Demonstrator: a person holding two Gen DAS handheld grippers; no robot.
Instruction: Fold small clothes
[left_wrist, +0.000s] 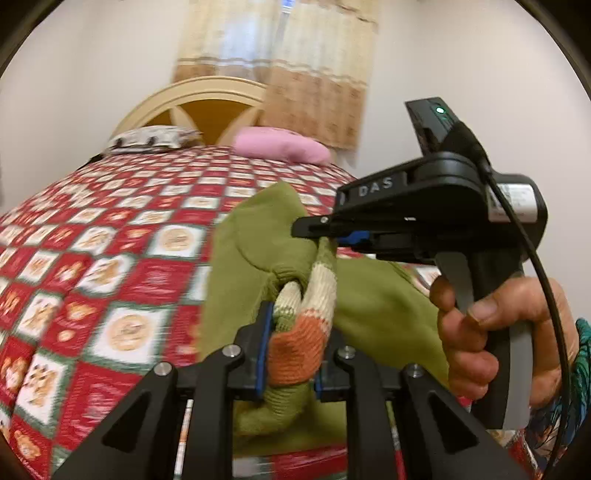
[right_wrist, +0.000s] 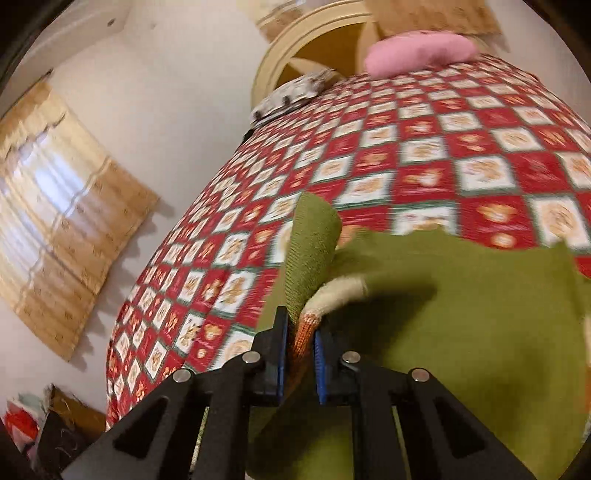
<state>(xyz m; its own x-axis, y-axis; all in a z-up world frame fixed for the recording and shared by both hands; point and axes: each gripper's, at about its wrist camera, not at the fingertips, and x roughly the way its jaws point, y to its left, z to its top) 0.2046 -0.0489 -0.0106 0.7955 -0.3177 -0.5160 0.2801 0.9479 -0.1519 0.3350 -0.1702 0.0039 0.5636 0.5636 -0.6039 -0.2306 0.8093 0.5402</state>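
Observation:
A small green knit sweater (left_wrist: 373, 306) with orange, cream and green striped cuffs is lifted above the bed. My left gripper (left_wrist: 293, 332) at the bottom of the left wrist view is shut on a striped cuff (left_wrist: 325, 284). A hand (left_wrist: 491, 332) holds my right gripper (left_wrist: 308, 232) just beyond, nipping the same bunch of knit higher up. In the right wrist view my right gripper (right_wrist: 300, 332) is shut on an orange and cream edge, with the green sweater (right_wrist: 461, 302) spreading to the right.
A red and white checked bedspread (left_wrist: 110, 240) covers the bed. A pink pillow (left_wrist: 280, 146) and a patterned pillow (left_wrist: 151, 138) lie by the cream headboard (left_wrist: 192, 96). Beige curtains (right_wrist: 62, 206) hang on the wall. Clutter (right_wrist: 44, 424) sits on the floor.

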